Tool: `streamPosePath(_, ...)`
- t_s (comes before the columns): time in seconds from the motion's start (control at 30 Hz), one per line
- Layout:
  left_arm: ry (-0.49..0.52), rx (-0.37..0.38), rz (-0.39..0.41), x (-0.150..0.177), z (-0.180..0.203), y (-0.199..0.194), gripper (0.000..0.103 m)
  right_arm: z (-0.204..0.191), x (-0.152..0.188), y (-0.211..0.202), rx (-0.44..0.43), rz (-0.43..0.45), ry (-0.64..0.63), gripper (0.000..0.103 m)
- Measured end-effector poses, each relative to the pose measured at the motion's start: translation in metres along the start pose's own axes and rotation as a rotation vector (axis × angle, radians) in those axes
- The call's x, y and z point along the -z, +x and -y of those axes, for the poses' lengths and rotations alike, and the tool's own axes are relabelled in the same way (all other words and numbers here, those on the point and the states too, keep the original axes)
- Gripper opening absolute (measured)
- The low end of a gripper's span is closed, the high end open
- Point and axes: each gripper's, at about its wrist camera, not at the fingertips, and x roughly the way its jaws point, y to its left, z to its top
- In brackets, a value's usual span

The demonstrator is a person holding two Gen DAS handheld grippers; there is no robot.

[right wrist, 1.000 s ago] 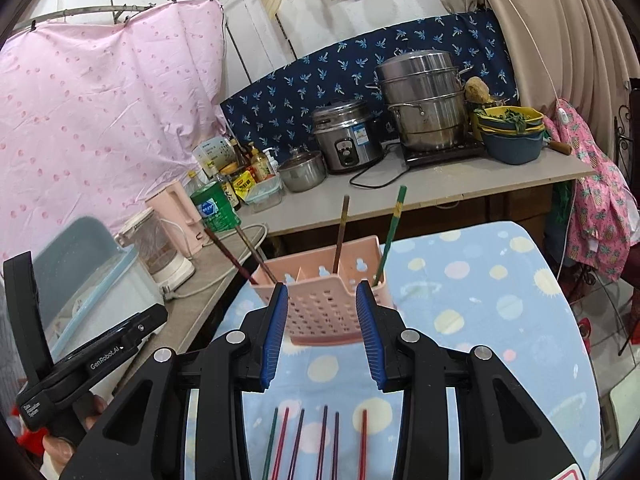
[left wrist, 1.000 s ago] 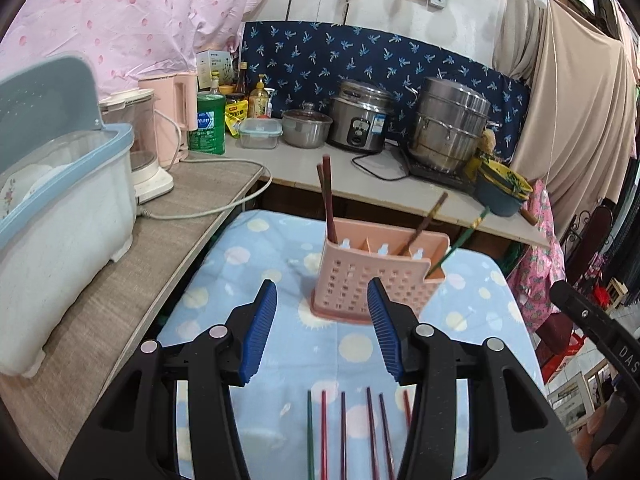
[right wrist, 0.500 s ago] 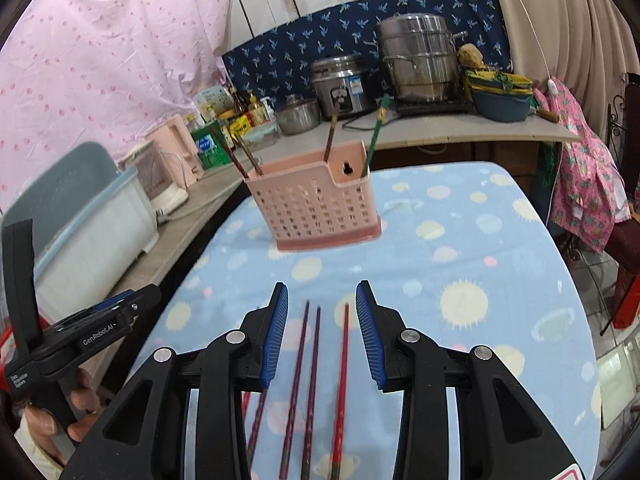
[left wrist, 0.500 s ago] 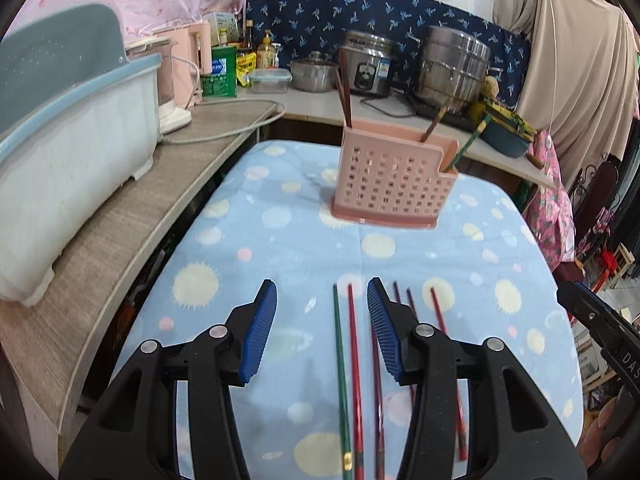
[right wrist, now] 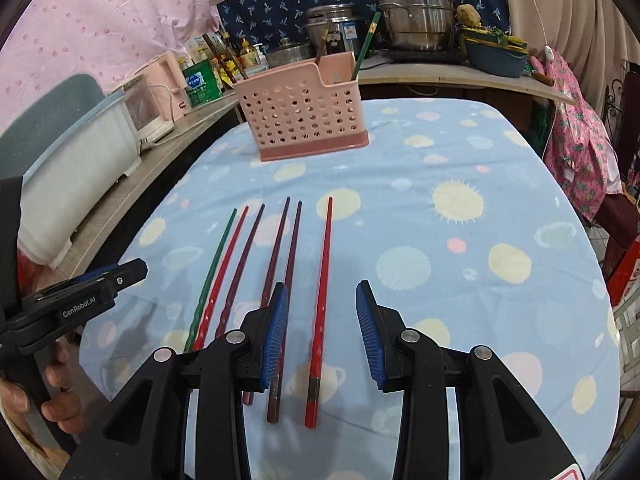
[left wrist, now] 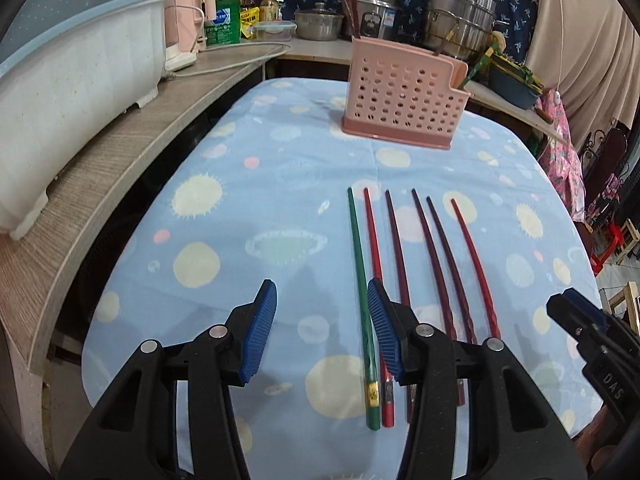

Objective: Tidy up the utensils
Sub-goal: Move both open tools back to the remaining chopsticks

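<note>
Six slim chopsticks lie side by side on the blue planet-print tablecloth [left wrist: 256,184], their long axes running from the near edge toward the pink perforated plastic holder [left wrist: 404,104] at the far end, tapered tips pointing at it and blunt ends toward the cameras. From the left they are a green chopstick [left wrist: 360,272], a red chopstick [left wrist: 372,232], three dark maroon chopsticks [left wrist: 424,232] with what look like twisted grips, though that detail is hard to make out, and a bright red chopstick [right wrist: 322,300] apart on the right. A few more sticks stand tilted in the holder. The left gripper [left wrist: 322,328] hovers with its ribbed blue pads spread, empty, beside the green stick. The right gripper [right wrist: 322,332] is likewise spread, straddling the bright red one.
</note>
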Motion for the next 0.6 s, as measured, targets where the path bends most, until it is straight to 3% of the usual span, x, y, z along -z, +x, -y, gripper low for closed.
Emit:
streamPosePath(0.43, 0.012, 0.021, -0.082, 0.035, 0.004, 0.014, 0.045, -0.001, 0.043, 0.018, 0.002, -0.09, 0.01, 0.033)
streamPosePath(0.6, 0.005, 0.04, -0.094, 0.043, 0.004, 0.015, 0.045, -0.005, 0.051, 0.022, 0.005, -0.107, -0.003, 0.024)
